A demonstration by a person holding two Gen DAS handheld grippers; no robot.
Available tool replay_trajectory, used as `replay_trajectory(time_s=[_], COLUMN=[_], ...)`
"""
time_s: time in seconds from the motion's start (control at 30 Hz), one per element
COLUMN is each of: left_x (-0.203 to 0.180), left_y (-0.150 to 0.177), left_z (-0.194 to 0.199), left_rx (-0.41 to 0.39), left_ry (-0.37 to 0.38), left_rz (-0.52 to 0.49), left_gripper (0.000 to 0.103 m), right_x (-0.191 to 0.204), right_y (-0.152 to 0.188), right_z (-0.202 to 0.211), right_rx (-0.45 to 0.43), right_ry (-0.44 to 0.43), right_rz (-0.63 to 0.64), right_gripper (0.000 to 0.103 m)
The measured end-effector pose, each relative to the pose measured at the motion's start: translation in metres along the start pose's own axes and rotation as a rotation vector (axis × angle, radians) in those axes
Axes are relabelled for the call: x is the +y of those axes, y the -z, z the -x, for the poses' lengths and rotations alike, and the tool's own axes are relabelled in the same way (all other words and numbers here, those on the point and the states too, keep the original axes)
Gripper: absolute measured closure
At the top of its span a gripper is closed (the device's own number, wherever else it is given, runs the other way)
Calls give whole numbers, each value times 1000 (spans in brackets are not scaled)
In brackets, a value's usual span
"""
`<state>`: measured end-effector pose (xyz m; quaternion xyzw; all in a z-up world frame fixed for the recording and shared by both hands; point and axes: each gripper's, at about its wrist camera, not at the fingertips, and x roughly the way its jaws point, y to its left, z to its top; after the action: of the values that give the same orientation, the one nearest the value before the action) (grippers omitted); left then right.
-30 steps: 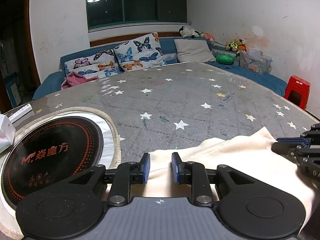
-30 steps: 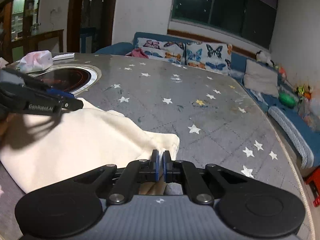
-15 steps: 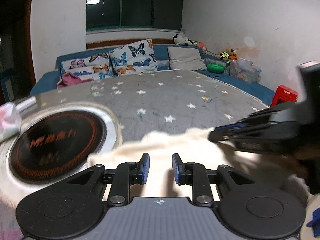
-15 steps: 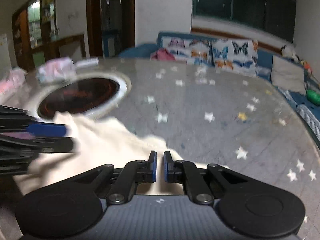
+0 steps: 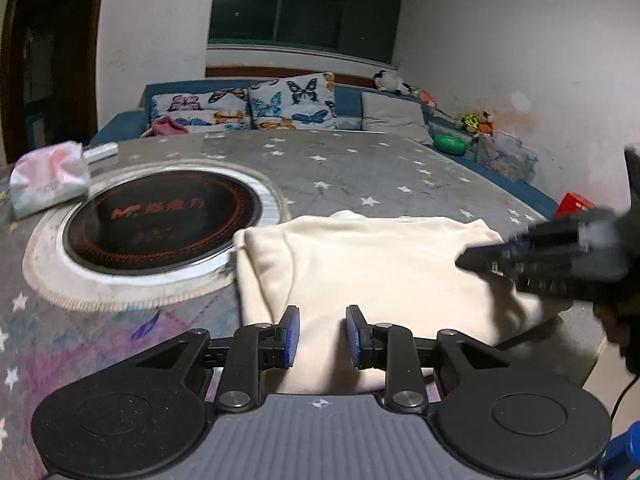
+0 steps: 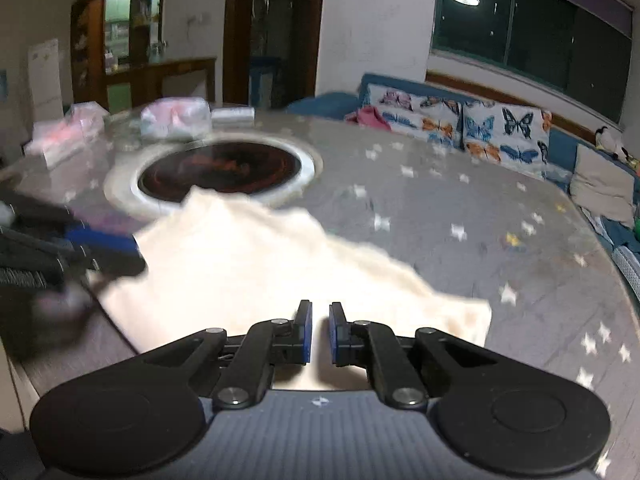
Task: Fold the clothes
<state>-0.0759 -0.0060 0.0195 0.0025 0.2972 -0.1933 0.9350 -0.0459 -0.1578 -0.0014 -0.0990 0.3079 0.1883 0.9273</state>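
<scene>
Table [image 5: 360,168]: round top under a grey star-print cover; everything you work on sits here.
Cream garment [image 5: 372,264]: lies folded at the near edge of the table, directly before both your grippers, its left edge just beside the cooktop rim.
Induction cooktop [image 5: 160,220]: black disc with orange lettering, set in the table left of the garment.
Tissue pack [image 5: 48,184]: pink and white, left of the cooktop.
Left gripper [image 5: 322,336]: blue pads spread apart, over the garment's near edge, nothing between them.
Right gripper [image 6: 319,332]: pads narrowly parted above the cloth; blurred, so you cannot tell whether fabric is caught.
</scene>
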Motion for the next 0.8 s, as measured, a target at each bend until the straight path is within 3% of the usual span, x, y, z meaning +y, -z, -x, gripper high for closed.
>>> replay_trajectory(time_s=[0.1,0.37,0.5,0.63,0.8], left_x=[3,-7,-5,-8,-13], left_y=[4,8,12,10,3], left_z=[7,11,6,6,10], left_rx=[-2,-21,-5,1,-6], left_ry=[-8,-22,-28,-41,-53], left_rz=[10,-42,-55,-79,-101], left_gripper=[74,76,74,74,75], right_x=[-4,6,-2,-8,-18], right_y=[0,18,41,51,40], right_z=[8,58,56,59,67], right_rx=[-17,-61,6,-17,-53], right_ry=[3,2,50,31,15], right_rz=[-43,-12,-49,-105,-128], right_gripper=[94,94,93,93,93])
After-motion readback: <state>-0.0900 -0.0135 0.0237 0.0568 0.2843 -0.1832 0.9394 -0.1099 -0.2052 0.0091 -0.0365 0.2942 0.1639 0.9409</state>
